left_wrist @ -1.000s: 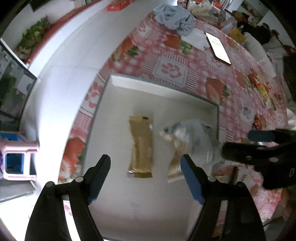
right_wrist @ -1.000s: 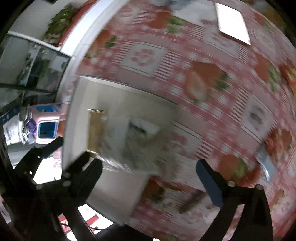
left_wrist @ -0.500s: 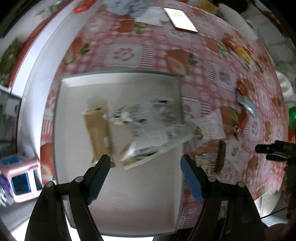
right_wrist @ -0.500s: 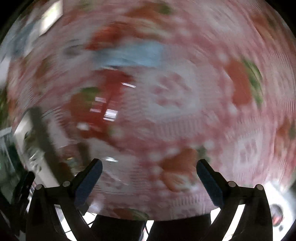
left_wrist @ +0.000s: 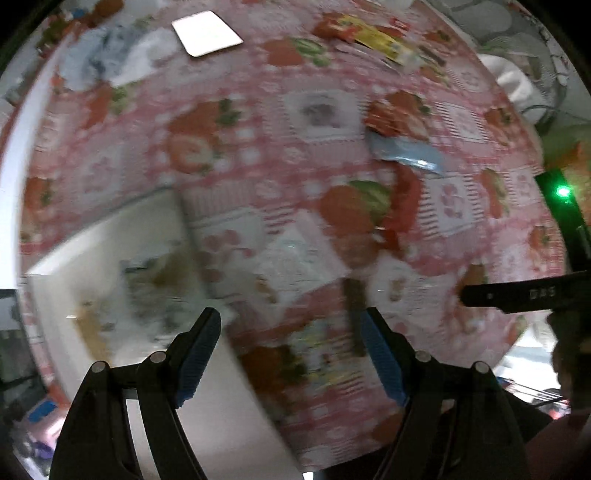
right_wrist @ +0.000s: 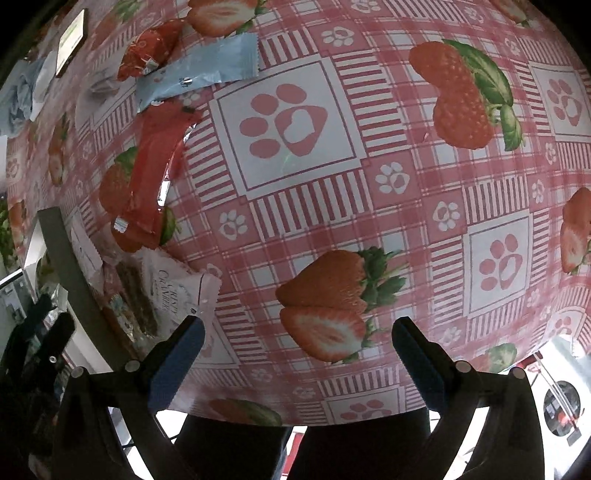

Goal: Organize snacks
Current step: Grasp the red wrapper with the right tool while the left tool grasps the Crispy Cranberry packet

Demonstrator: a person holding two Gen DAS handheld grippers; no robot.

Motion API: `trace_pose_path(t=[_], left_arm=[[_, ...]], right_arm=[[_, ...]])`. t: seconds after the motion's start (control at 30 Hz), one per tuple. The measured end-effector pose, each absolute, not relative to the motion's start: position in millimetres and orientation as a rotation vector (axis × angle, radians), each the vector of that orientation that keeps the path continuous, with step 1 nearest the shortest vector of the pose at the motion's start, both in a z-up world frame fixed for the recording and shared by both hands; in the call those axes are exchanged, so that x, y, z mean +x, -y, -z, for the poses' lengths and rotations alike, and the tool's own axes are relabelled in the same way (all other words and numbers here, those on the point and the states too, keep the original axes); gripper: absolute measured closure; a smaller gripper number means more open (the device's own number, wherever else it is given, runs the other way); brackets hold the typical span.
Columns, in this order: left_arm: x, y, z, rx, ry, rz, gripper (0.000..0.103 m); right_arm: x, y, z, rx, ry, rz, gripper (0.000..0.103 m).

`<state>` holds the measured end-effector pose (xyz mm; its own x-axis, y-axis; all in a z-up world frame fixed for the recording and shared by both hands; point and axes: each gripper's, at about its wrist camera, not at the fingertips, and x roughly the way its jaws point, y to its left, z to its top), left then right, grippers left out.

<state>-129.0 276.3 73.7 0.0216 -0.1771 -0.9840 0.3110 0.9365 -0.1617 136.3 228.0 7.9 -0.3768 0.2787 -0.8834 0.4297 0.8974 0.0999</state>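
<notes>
Snacks lie scattered over the red-and-white strawberry-print oilcloth worktop (right_wrist: pixel 369 206), and only some have reached the shallow white rectangular tray (left_wrist: pixel 122 236), where blurred wrappers rest on its floor. Taking that tray as the landmark: just beside its right rim lies the white crinkled cracker packet (right_wrist: pixel 173 291), with a brown bar-shaped snack (right_wrist: pixel 136 295) touching it on the tray side. Farther from the tray sits the long red foil wrapper (right_wrist: pixel 155 166), and beyond that the pale blue serrated-edge sachet (right_wrist: pixel 195 74) with a small crumpled red packet (right_wrist: pixel 151 48) against it. Well past these lies a white-screened phone (left_wrist: pixel 207 33).

Both sets of tongs are released and carry nothing: the left tongs (left_wrist: pixel 291 354) hover spread over the tray's right rim, the right tongs (right_wrist: pixel 295 354) spread over bare oilcloth on the side away from the tray.

Risks, as I judge them: the left view is smeared, so aim at the cracker packet may be poor. A flat, slippery foil packet could slide away or fold when pinched. The brown bar touching it may get dragged along or knocked off the near worktop edge. Overlapping blue and red wrappers invite a double grab.
</notes>
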Motion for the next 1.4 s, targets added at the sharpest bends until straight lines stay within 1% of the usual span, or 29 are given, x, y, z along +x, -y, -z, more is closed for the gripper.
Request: trace_pose_path(t=[0.13,0.3,0.43,0.6,0.7,0.87,1.0,1.13,1.3,1.4], left_arm=[[-127,-286,-60,0.207,-1.503,0.259,0.022],[-120,-325,-62,0.1,-1.534,0.185,0.022],[-120,-326,-75,0.101,-1.509,0.17,0.022],[-121,-292,-83,0.175,-1.486,0.226,0.022],[-117,-270,-78,0.286,-1.469,0.281,0.022],[-108,-233,-56,0.46,-1.443,0.375,0.022],[-99,-216,-34,0.522,-1.47,0.41,0.022],[-92,-211,-19,0.491,-1.522,0.406,0.021],[-76,-224,-13,0.276,-1.582,0.333,0.018],[-68,-228,-13,0.24,-1.587,0.305,0.018]], right_arm=[[142,-226,-12,0.488,-1.974,0.146,0.001],[164,-232,-11,0.489,-1.955,0.132,0.001],[196,-243,-3,0.529,-1.921,0.161,0.001],[236,-265,6,0.47,-1.844,0.202,0.001],[246,-278,17,0.383,-1.861,0.203,0.001],[240,-291,18,0.214,-1.88,0.162,0.001],[220,-269,16,0.21,-1.887,0.157,0.001],[210,-254,14,0.178,-1.876,0.122,0.001],[199,-262,8,0.11,-1.864,0.06,0.001],[193,-269,6,0.076,-1.87,0.05,0.001]])
